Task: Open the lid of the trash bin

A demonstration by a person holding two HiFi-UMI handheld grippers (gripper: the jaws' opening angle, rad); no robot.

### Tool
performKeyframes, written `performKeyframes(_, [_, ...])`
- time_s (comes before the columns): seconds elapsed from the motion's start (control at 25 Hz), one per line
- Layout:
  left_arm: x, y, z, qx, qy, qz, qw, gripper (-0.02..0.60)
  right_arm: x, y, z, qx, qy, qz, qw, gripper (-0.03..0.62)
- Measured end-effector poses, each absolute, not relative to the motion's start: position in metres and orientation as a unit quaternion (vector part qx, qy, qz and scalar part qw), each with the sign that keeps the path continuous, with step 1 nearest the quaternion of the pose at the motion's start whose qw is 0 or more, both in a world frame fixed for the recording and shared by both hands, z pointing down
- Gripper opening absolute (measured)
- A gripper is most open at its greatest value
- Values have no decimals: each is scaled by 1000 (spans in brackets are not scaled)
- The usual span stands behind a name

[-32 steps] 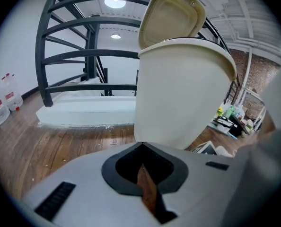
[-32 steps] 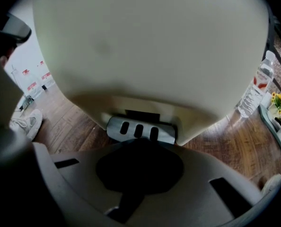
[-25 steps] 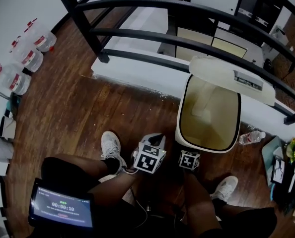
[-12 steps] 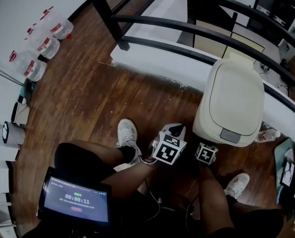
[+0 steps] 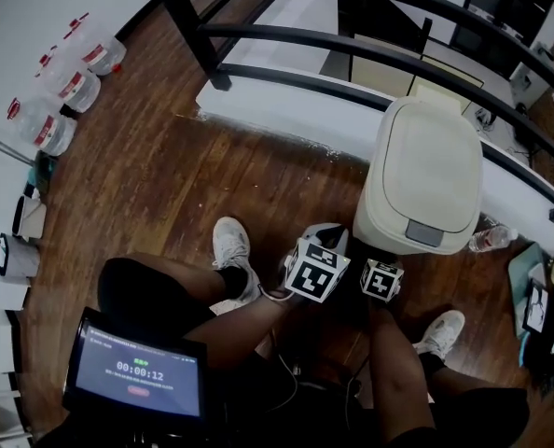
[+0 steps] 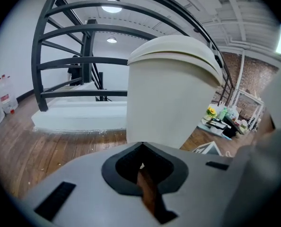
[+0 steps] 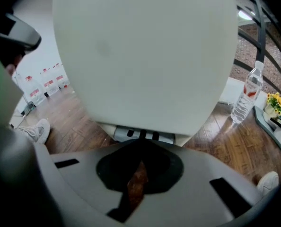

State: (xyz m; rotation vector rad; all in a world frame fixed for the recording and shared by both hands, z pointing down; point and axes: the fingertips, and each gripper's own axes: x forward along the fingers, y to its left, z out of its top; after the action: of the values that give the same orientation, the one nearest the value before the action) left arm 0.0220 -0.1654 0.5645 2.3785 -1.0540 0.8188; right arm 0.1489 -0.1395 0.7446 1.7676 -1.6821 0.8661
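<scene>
A big cream plastic trash bin (image 5: pixel 417 215) stands on the brown wood floor (image 5: pixel 165 185) next to a black metal railing (image 5: pixel 184 17). Its round lid (image 5: pixel 431 161) is down. The left gripper (image 6: pixel 141 149) is low, near the front of the bin, with its jaws pressed together on nothing. The right gripper (image 7: pixel 140 148) is very close to the bin, and its jaws are together and empty too. A dark tablet screen (image 5: pixel 139 373) reads 00:00:12.

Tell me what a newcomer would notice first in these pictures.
The cream trash bin, lid shut, stands on the wood floor by the black railing. Just before it, the left gripper and right gripper are both shut and empty. Big water jugs sit at the head view's upper left.
</scene>
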Motion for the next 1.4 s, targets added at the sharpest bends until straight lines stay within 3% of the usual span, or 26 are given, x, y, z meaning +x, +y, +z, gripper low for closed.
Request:
performKeyframes(0.48, [18, -138, 527, 866, -384, 260, 187, -3, 129, -105, 648, 632, -690, 235, 262, 5])
performKeyframes(0.76, [18, -98, 507, 877, -380, 236, 174, -3, 112, -68, 579, 660, -695, 232, 168, 6])
performKeyframes(1.08, [7, -51, 484, 884, -391, 210, 149, -3, 87, -42, 485, 635, -745, 111, 172, 6])
performKeyframes(1.32, [6, -4, 468, 898, -373, 216, 88, -3, 95, -1, 440, 634, -752, 78, 163, 6])
performKeyframes(1.4, [1, 7, 465, 896, -379, 206, 104, -3, 97, 17, 430, 637, -751, 76, 155, 6])
